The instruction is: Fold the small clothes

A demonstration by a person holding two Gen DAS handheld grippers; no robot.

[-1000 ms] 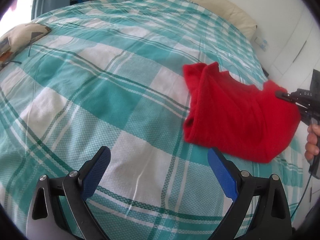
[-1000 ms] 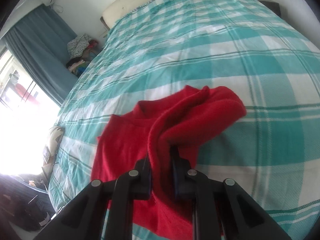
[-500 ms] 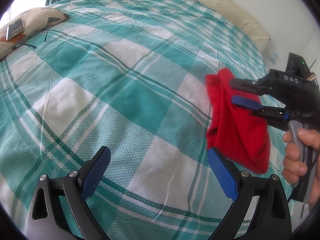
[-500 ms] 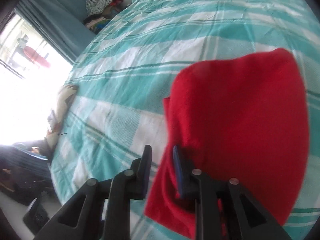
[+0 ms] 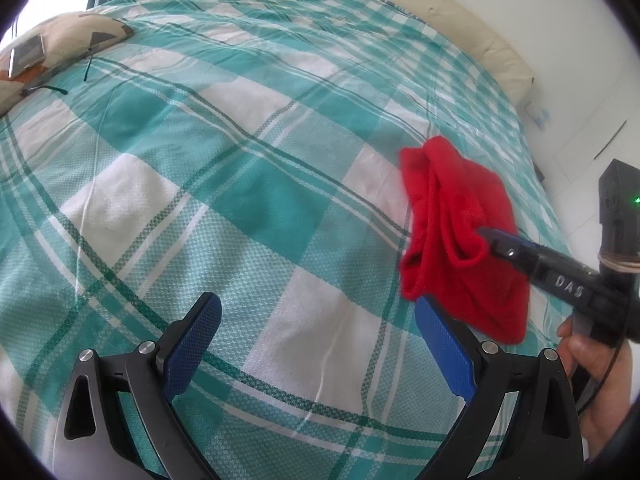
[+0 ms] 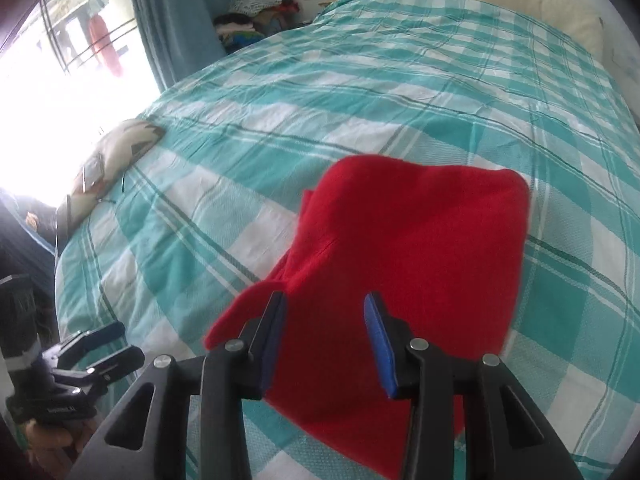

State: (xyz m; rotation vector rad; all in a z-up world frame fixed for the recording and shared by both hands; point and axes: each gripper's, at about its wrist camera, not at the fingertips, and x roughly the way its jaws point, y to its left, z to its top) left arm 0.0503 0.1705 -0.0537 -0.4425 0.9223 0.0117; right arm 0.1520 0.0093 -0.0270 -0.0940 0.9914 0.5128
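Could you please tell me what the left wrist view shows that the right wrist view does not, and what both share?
Only the left wrist view shows the right gripper from the side, at the red garment's rumpled near edge, and the hand holding it. Only the right wrist view shows the window, the blue curtain and the clothes pile. Both share the garment, the checked bedspread and the patterned pillow.

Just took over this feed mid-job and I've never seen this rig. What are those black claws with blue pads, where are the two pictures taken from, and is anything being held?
No robot here: a person holds a two-finger gripper in each hand, each with a camera looking along its fingers. One picture looks past the left gripper, open over bare checked bedspread. The other looks past the right gripper, open over a folded red garment on the bed. Its jaws stand apart, so nothing is gripped. A patterned cushion lies at the bed's edge.
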